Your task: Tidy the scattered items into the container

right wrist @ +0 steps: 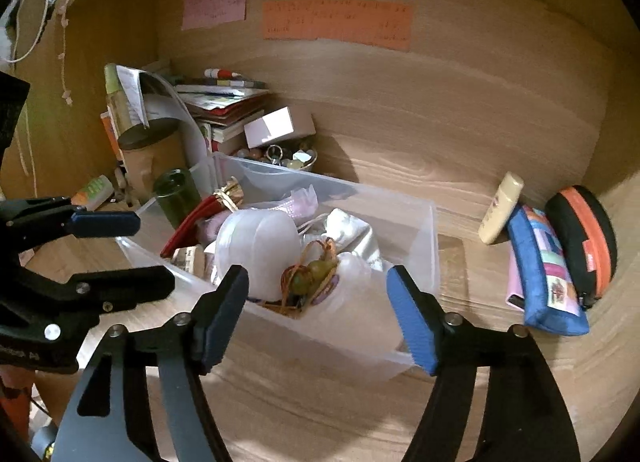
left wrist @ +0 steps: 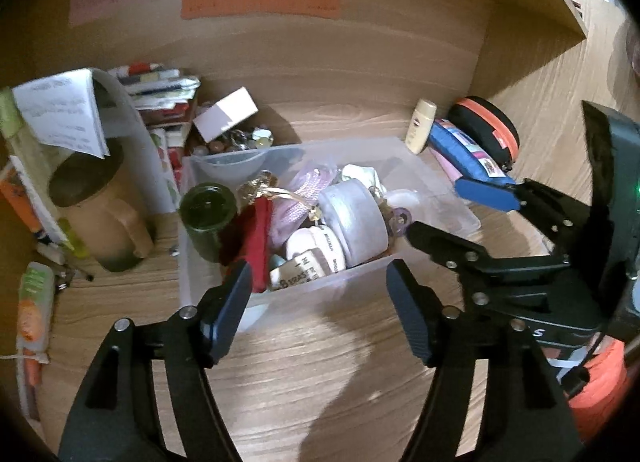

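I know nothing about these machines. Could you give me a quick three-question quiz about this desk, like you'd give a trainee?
1. True or false: the left tool is holding something.
2. Which lies outside the clear bin? A) green jar B) blue pouch C) red tassel
3. Fill in: the cream bottle leans against the ____ pouch.

Key: 1 false, both it and the right tool are open and empty; 2 B; 3 blue.

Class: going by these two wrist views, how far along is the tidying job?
Done: the clear container already holds jars, a red tassel and pouches. In hand: nothing; the left gripper and right gripper are open. Left: cream bottle, blue pouch and orange-black case beside it.
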`<state>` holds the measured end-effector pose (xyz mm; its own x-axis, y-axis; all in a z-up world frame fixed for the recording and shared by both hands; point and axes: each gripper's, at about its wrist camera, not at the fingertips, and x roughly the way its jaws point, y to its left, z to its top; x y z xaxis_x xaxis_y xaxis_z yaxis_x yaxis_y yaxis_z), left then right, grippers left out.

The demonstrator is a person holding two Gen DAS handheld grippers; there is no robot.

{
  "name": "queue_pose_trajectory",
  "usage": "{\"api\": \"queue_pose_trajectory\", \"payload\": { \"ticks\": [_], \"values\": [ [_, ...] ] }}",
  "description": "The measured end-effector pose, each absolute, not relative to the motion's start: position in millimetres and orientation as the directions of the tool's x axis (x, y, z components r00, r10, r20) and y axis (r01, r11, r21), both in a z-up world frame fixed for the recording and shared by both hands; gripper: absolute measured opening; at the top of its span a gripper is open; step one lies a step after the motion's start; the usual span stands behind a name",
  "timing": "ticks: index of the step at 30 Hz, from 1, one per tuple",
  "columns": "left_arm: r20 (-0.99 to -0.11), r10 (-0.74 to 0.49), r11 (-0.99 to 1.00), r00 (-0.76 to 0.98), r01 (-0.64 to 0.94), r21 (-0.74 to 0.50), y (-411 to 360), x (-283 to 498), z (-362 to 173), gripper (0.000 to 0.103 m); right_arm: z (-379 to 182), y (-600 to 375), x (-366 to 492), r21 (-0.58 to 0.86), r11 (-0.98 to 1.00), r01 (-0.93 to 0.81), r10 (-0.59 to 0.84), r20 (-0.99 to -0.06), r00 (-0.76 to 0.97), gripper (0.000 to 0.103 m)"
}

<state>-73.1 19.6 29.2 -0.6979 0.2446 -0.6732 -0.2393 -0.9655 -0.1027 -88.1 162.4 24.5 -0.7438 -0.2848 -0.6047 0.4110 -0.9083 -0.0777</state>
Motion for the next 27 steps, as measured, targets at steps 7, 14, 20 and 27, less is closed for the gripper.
{"api": "queue_pose_trajectory", "payload": {
  "ticks": [7, 14, 20, 27],
  "values": [
    [-0.655, 0.188, -0.98, -0.732, -0.189, -0.07, 15, -55, 37, 0.073, 36, 168, -63, -0.106, -0.914, 0.391, -0.268, -0.567, -0.779, 0.082],
    [-0.638, 0.126, -0.992, -0.759, -0.116, -0.057, 8, -40, 40, 0.074, 46, 175, -38, -0.114, -0.921, 0.372, -0.262, -0.526, -0.809, 0.092],
    [-0.601, 0.061, -0.998, -0.797, -0.056, -0.027, 5, -22, 43, 0.097, 49, 180, -18, -0.112, -0.923, 0.368, -0.265, -0.508, -0.819, 0.095],
    [-0.56, -0.001, -0.999, -0.828, -0.027, 0.042, 13, -6, 50, 0.098, 53, 189, -1, -0.096, -0.926, 0.366, -0.274, -0.498, -0.823, 0.102]
  ]
}}
